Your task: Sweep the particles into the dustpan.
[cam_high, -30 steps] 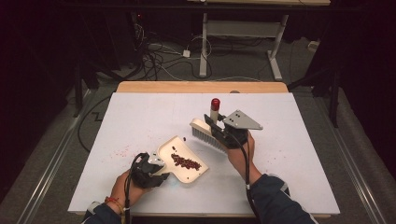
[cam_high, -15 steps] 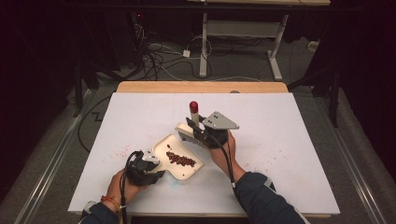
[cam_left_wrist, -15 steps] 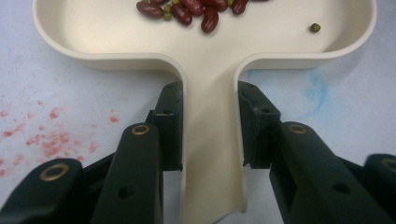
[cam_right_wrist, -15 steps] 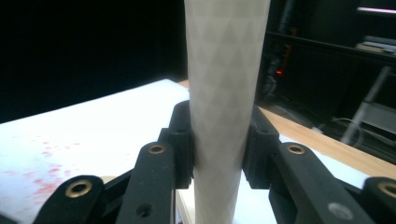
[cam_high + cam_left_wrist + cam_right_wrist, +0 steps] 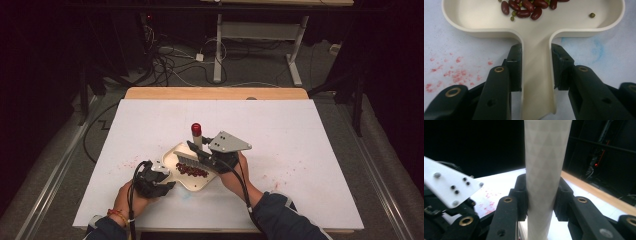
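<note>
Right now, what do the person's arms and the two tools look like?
Both tools are black with brass-coloured rivets. The right tool carries a grey three-cornered plate; the left tool has a pale patch on top. A black cable trails from each. The sleeves are dark blue, and a red-orange band circles the left wrist.

Cream dustpan (image 5: 192,172) holding red beans (image 5: 191,170); brush (image 5: 196,159) tilted above it.

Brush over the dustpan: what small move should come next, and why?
Probably lift the brush clear, bristles off the pan. The red beans already lie in the dustpan, which the left claw grips by its handle, while the right claw clamps the brush handle.
</note>
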`<state>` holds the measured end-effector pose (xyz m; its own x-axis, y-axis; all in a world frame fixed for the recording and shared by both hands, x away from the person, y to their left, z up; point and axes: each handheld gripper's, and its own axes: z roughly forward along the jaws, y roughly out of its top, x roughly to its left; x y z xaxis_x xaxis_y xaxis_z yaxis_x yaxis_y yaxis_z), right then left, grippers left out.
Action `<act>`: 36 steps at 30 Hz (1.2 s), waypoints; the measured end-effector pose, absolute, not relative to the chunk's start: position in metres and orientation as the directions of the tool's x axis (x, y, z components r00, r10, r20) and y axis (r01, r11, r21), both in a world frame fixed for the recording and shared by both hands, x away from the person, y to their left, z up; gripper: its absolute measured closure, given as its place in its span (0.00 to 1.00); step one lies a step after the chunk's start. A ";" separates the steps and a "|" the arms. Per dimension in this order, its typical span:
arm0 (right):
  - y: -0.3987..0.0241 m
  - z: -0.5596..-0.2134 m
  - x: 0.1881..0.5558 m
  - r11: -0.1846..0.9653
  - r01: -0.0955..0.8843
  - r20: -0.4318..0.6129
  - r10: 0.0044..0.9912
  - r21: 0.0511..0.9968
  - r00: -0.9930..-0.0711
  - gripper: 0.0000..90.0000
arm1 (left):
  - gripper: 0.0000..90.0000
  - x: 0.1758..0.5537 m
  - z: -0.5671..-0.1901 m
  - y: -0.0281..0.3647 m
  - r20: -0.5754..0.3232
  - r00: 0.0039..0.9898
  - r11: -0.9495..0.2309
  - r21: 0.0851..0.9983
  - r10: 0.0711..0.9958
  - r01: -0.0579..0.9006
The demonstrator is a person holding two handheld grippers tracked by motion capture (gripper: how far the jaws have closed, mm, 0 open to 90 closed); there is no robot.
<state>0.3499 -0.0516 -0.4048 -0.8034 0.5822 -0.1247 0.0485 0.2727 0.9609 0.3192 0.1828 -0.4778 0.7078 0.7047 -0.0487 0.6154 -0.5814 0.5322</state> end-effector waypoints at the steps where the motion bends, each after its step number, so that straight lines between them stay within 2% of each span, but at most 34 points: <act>1: -0.052 -0.403 0.351 0.273 0.044 -0.130 0.587 0.961 -0.799 0.78 | 0.70 0.319 -0.478 0.183 -0.049 0.707 -0.579 0.534 0.705 0.616; 8: -0.052 -0.398 0.374 0.269 0.027 -0.159 0.643 0.963 -0.749 0.78 | 0.70 0.318 -0.477 0.183 -0.057 0.703 -0.569 0.543 0.709 0.618; 15: -0.036 -0.413 0.392 0.297 0.031 -0.161 0.600 0.954 -0.784 0.78 | 0.70 0.319 -0.477 0.184 -0.062 0.705 -0.568 0.543 0.707 0.618; 24: -0.020 -0.411 0.362 0.326 0.019 -0.163 0.522 0.945 -0.837 0.78 | 0.70 0.319 -0.478 0.180 -0.047 0.697 -0.569 0.540 0.716 0.621; 31: -0.028 -0.406 0.358 0.268 0.061 -0.104 0.561 0.962 -0.821 0.78 | 0.70 0.319 -0.481 0.181 -0.055 0.693 -0.559 0.547 0.718 0.623; 36: -0.040 -0.396 0.355 0.271 0.031 -0.145 0.603 0.962 -0.785 0.78 | 0.70 0.317 -0.480 0.179 -0.042 0.690 -0.563 0.544 0.722 0.622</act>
